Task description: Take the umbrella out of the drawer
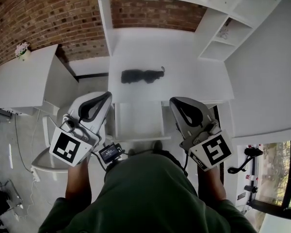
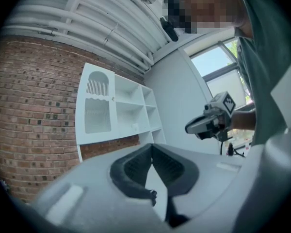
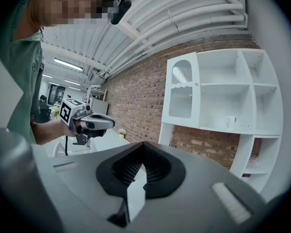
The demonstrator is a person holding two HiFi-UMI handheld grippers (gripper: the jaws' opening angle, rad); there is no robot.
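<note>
A black folded umbrella (image 1: 141,75) lies on the white desk top (image 1: 194,79), in the head view's middle. Below it a white drawer (image 1: 139,137) stands pulled out with nothing showing inside. My left gripper (image 1: 107,95) and right gripper (image 1: 173,101) hang on either side of the drawer, both nearer to me than the umbrella and apart from it. In the left gripper view the jaws (image 2: 152,146) are shut and hold nothing, and the right gripper (image 2: 211,123) shows beyond them. The right gripper view shows its jaws (image 3: 144,145) shut and bare, with the left gripper (image 3: 85,122) off to the left.
White shelving (image 1: 223,33) rises over the desk at the back and right, against a brick wall (image 1: 53,13). A lower white table (image 1: 19,81) with a small flower pot (image 1: 22,50) stands at left. A white seat (image 1: 43,157) sits beside my left arm.
</note>
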